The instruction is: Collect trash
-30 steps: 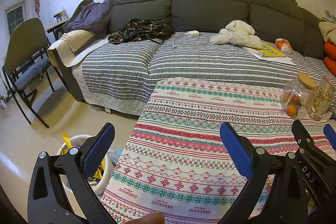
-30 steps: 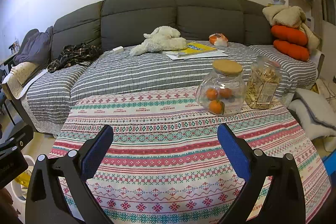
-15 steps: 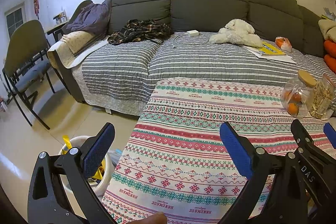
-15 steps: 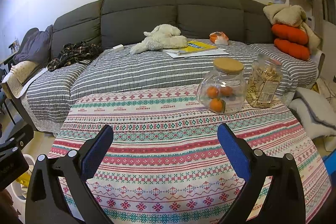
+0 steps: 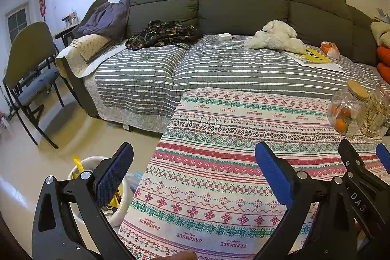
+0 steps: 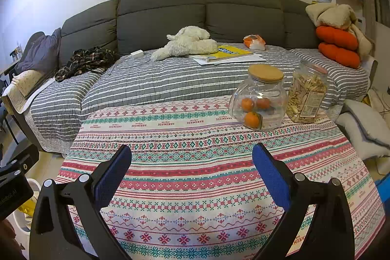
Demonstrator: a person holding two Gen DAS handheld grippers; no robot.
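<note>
the word "handmade" is woven again and again along the pale bands of the patterned tablecloth (image 5: pixel 219 162) under my tongs; in both views it reads upside down, across the middle of the frame and again near the lower edge. in the left wrist view, at the lower right, white letters "das" stand on the black body of my right gripper (image 5: pixel 360 152). in the right wrist view, at the lower left edge, the black body of my left gripper (image 6: pixel 14 187) bears white print ending in "bot ai"; the start is cut off. the snack jar (image 6: pixel 307 94) at the right carries a paper label, too small to read. the yellow book (image 6: pixel 231 50) on the sofa has blue lettering i cannot make out.
</note>
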